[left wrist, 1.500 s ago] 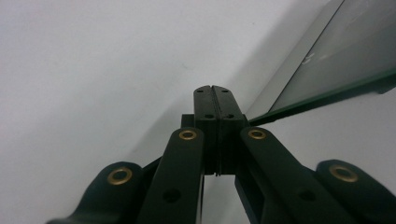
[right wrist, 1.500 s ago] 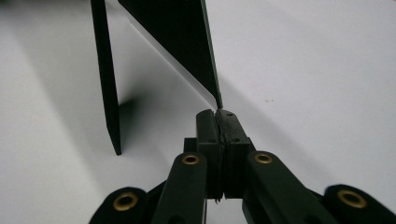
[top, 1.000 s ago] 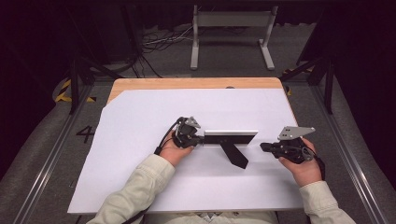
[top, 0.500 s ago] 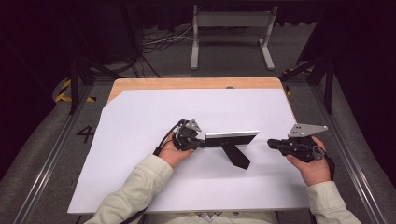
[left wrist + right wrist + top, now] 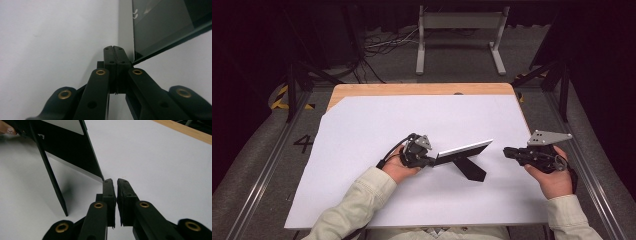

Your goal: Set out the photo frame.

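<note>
Since a second ago, right hand-held gripper (image 5: 508, 150) has drawn away from the picture frame (image 5: 463, 149).
Frame stands on the white-covered table (image 5: 362, 130), propped by its black leg (image 5: 468, 169); left hand-held gripper (image 5: 430, 160) clamps its left end. Right jaws, just parting slightly, hold nothing. No legible writing.

Surface (image 5: 362, 92): bears a sheet (image 5: 377, 130) over most of it, far edge bare.
Stand (image 5: 462, 152): on the sheet, right of centre, its prop leg on the near side.
Left gripper (image 5: 430, 161): at the stand's left end.
Right gripper (image 5: 507, 151): right of the stand, apart from it.
Frame (image 5: 459, 30): on the floor beyond the surface.
</note>
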Motion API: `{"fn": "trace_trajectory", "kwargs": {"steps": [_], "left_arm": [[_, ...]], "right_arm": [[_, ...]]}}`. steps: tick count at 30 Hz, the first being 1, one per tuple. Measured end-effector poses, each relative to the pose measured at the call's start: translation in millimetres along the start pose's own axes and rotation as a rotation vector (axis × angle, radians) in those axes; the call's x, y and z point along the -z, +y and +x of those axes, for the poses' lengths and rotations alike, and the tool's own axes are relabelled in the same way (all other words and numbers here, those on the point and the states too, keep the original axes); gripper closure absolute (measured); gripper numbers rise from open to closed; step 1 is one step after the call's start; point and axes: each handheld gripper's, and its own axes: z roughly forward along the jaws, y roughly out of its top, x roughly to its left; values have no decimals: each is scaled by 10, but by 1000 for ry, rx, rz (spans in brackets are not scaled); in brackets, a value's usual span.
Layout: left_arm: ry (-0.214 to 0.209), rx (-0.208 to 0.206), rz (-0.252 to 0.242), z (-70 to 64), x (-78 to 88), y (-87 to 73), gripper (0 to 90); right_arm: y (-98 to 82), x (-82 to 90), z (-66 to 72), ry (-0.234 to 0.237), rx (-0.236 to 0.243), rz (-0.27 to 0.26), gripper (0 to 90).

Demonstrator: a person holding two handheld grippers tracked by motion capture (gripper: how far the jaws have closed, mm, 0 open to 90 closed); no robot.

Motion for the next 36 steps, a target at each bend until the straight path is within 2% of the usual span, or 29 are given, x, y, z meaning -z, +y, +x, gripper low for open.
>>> {"fn": "trace_trajectory", "kwargs": {"steps": [11, 22, 29, 36], "left_arm": [[-57, -120, 48, -252, -66, 82, 900], [-118, -192, 76, -475, -132, 144, 900], [-150, -261, 99, -657, -186, 222, 900], [-164, -276, 106, -748, -252, 278, 900]], "right_arm": [[35, 77, 13, 1, -11, -16, 841], [57, 140, 19, -5, -10, -29, 843], [71, 171, 27, -8, -7, -37, 842], [80, 172, 33, -5, -10, -39, 842]]}}
